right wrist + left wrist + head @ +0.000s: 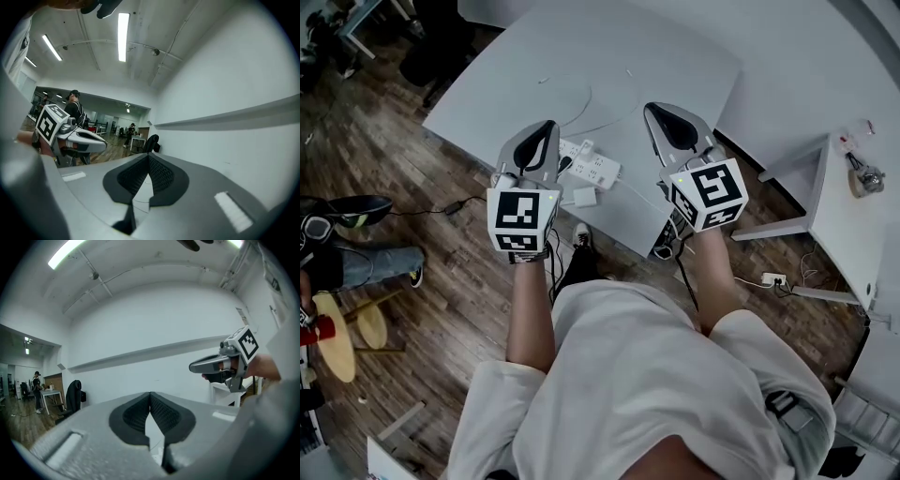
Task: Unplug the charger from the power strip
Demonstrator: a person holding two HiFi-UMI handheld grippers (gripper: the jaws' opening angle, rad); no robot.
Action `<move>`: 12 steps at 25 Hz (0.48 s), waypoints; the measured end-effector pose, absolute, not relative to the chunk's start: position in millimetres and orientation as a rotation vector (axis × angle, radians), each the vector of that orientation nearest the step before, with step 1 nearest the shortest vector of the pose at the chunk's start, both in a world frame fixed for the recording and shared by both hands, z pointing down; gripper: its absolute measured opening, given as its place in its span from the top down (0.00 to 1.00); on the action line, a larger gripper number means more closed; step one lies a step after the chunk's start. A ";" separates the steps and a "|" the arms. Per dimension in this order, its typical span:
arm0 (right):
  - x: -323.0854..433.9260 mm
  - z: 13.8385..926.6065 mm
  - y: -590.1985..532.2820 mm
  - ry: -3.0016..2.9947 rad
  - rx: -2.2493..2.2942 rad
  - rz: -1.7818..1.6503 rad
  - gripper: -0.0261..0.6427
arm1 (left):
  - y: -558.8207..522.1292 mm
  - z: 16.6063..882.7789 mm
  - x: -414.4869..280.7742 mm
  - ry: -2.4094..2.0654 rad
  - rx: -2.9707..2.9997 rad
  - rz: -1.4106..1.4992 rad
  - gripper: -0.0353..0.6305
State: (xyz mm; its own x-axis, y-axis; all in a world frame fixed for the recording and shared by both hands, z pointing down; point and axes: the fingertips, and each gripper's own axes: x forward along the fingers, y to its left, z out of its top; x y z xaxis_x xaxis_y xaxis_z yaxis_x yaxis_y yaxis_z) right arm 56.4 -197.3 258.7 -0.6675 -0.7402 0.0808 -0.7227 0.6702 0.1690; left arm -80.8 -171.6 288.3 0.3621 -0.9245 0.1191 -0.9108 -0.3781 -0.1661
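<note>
In the head view a white power strip (592,163) lies near the front edge of a white table (675,56). A small white charger block (584,197) lies on the table just beside the strip; whether it is plugged in cannot be told. Both grippers hang high above the table and hold nothing. My left gripper (547,127) is over the strip's left end, shut and empty. My right gripper (653,112) is to the right of the strip, also shut. In each gripper view the pads meet, at left gripper (150,395) and right gripper (149,157), facing a white wall.
A thin white cable (581,98) loops on the table behind the strip. A second white table (848,225) stands at right, with a socket block (773,278) on the wooden floor. A round stool (337,328) and a seated person's leg (366,262) are at left.
</note>
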 end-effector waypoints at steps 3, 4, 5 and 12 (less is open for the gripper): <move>57.3 247.6 -198.7 -2.745 1.207 -0.202 0.96 | -173.9 269.7 -80.0 1.683 -2.487 -0.292 0.94; 57.1 243.3 -198.9 -2.750 1.207 -0.208 0.96 | -175.5 263.9 -79.1 1.674 -2.478 -0.285 0.94; 56.9 239.0 -199.2 -2.754 1.209 -0.215 0.96 | -177.1 258.6 -78.0 1.668 -2.474 -0.274 0.94; 60.7 217.5 -207.7 -2.748 1.241 -0.292 0.96 | -187.5 241.8 -73.2 1.660 -2.468 -0.237 0.94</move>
